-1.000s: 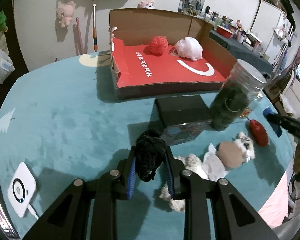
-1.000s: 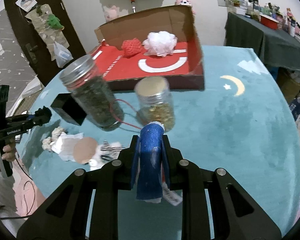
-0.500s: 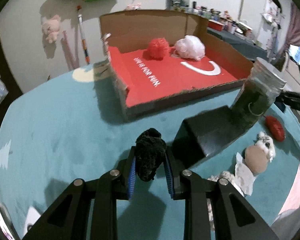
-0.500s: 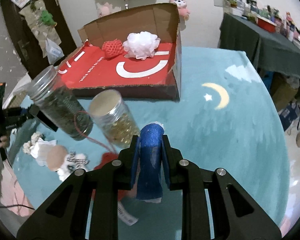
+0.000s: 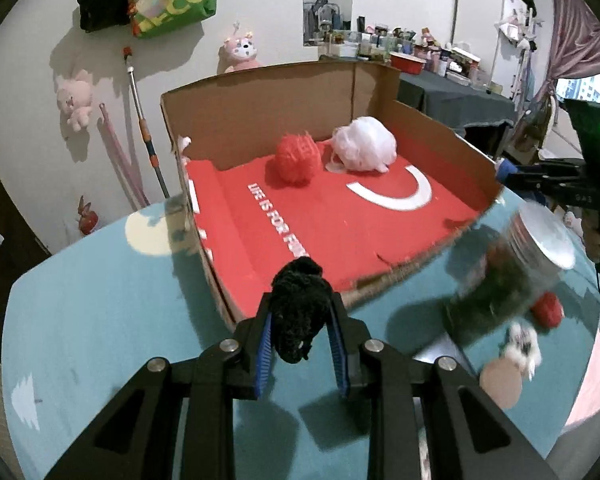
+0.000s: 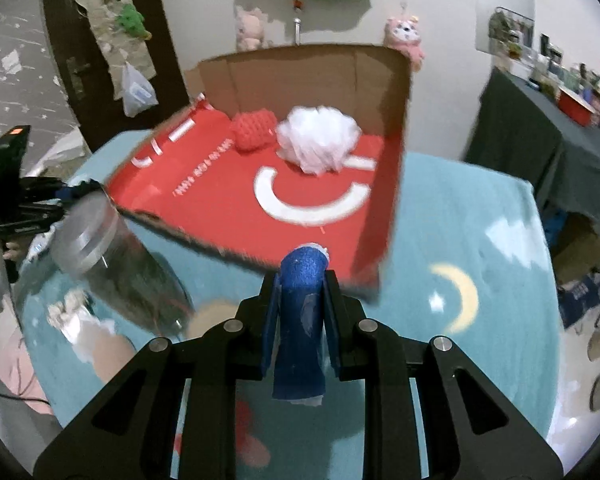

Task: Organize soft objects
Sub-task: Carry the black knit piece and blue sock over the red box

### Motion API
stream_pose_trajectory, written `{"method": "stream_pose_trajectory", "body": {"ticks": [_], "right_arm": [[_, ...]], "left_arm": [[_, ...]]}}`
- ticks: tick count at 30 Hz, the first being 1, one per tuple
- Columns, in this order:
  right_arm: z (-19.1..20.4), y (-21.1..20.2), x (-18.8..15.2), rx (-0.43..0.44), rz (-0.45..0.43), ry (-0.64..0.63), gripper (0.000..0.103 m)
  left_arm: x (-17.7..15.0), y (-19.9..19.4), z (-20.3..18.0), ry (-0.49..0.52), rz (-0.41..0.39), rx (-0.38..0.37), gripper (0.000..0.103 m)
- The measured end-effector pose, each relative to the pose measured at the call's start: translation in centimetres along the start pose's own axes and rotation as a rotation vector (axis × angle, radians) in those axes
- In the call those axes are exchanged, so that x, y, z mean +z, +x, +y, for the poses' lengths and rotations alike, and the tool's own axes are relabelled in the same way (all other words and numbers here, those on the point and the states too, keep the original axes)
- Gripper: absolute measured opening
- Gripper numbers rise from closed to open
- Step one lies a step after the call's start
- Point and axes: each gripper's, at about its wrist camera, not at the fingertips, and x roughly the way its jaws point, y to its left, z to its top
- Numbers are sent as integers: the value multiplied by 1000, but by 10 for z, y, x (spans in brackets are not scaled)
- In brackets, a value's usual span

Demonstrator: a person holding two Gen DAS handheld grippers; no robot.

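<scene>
My left gripper (image 5: 300,316) is shut on a black fuzzy ball (image 5: 298,312), held just at the near edge of the red cardboard box (image 5: 340,216). In the box lie a red knitted ball (image 5: 296,158) and a white puffy ball (image 5: 364,144). My right gripper (image 6: 300,312) is shut on a blue sponge roll (image 6: 302,320), held above the teal cloth close to the box's near right corner (image 6: 370,276). The red ball (image 6: 254,132) and the white puff (image 6: 318,140) also show in the right wrist view.
A metal-lidded glass jar of dark herbs (image 5: 508,276) stands right of the box, blurred; it also shows at the left in the right wrist view (image 6: 112,264). A small red soft item (image 5: 546,310), a beige disc (image 5: 498,382) and white scraps lie on the teal tablecloth (image 5: 100,300).
Both grippers have moved forward toward the red box with their loads. The box now fills much more of both views; the jars and the black block have slid to the side or out of view.
</scene>
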Motion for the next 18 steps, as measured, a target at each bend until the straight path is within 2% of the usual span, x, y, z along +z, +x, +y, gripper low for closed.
{"method": "stream_pose_trajectory", "body": {"ticks": [5, 13, 18], "right_arm": [[3, 25, 37, -48, 15, 0, 20], [-11, 109, 82, -195, 192, 33, 20], [-20, 138, 90, -242, 266, 21, 20]], "left_arm": [[36, 35, 8, -46, 62, 44, 27], [67, 93, 14, -73, 180, 112, 27], [76, 116, 12, -49, 231, 154, 27]]}}
